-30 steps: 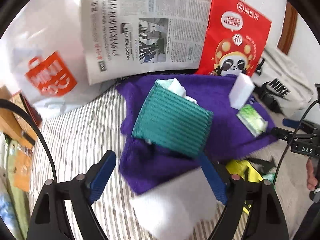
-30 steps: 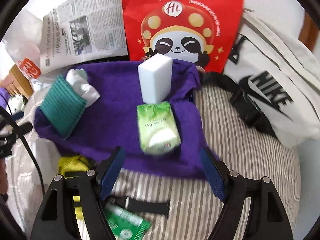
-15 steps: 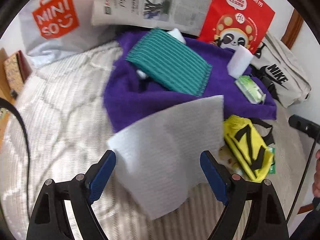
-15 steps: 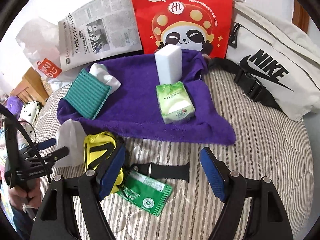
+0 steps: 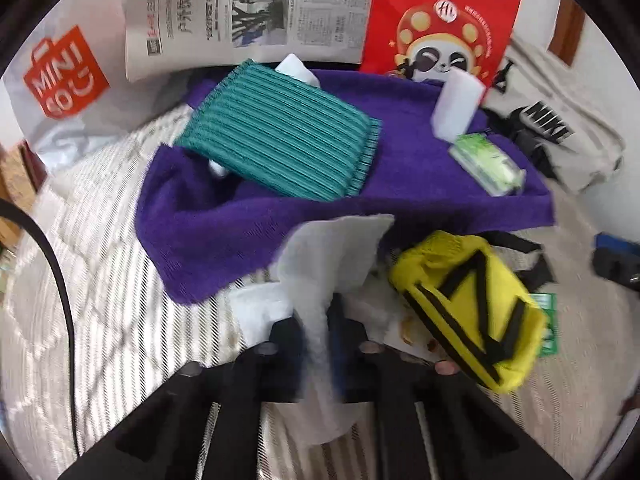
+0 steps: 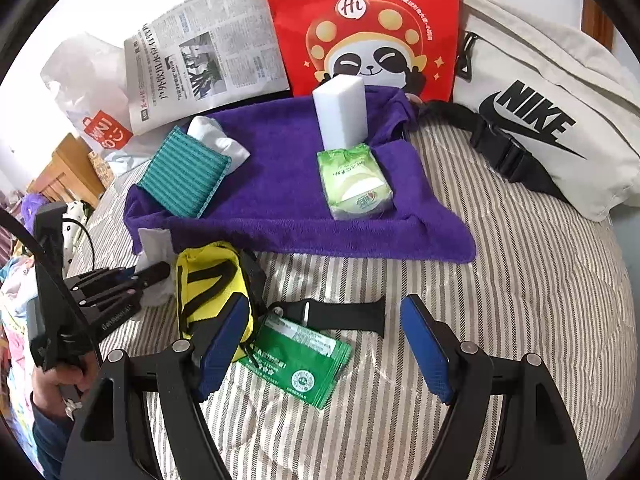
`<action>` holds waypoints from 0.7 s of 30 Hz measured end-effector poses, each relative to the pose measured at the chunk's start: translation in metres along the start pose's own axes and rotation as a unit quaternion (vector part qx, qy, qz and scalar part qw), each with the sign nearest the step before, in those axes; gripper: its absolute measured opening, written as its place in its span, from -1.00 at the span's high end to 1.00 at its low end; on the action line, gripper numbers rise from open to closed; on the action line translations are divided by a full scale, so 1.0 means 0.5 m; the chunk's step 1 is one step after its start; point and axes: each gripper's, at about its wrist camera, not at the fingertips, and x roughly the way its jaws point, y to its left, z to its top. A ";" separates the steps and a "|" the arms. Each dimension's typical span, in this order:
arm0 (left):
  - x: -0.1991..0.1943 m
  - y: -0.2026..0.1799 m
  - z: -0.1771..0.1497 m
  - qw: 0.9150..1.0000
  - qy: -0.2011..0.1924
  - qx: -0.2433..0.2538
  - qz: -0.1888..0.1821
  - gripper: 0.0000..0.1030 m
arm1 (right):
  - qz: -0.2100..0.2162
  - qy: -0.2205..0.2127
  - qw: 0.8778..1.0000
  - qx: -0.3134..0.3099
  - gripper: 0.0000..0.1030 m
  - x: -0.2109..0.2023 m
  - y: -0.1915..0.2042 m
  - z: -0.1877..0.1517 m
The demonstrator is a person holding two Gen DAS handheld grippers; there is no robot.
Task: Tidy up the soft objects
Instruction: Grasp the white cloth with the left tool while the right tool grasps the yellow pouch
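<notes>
The left gripper (image 5: 318, 340) is angled steeply down, its jaws clamped on a white cloth (image 5: 336, 256) just short of the purple towel (image 5: 224, 232). The right gripper (image 6: 320, 344) is held wide open and empty above a green sachet (image 6: 296, 364). "NIKE" is read on the beige bag (image 6: 532, 112) beyond, "MINISO" on the plastic bag (image 5: 66, 76).

The left gripper (image 5: 320, 340) points steeply down, its fingers (image 5: 286, 344) pinched together on a white cloth (image 5: 332, 256). The right gripper (image 6: 324, 344) also tilts down, its fingers (image 6: 424, 344) spread wide with nothing pressed between them. A hand (image 6: 60, 384) grasps the left gripper's handle.
</notes>
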 end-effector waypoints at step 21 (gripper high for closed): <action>-0.057 0.055 -0.103 0.998 -0.027 -0.003 0.057 0.80 | -0.002 0.025 0.999 -0.035 -0.51 0.026 0.014 -0.070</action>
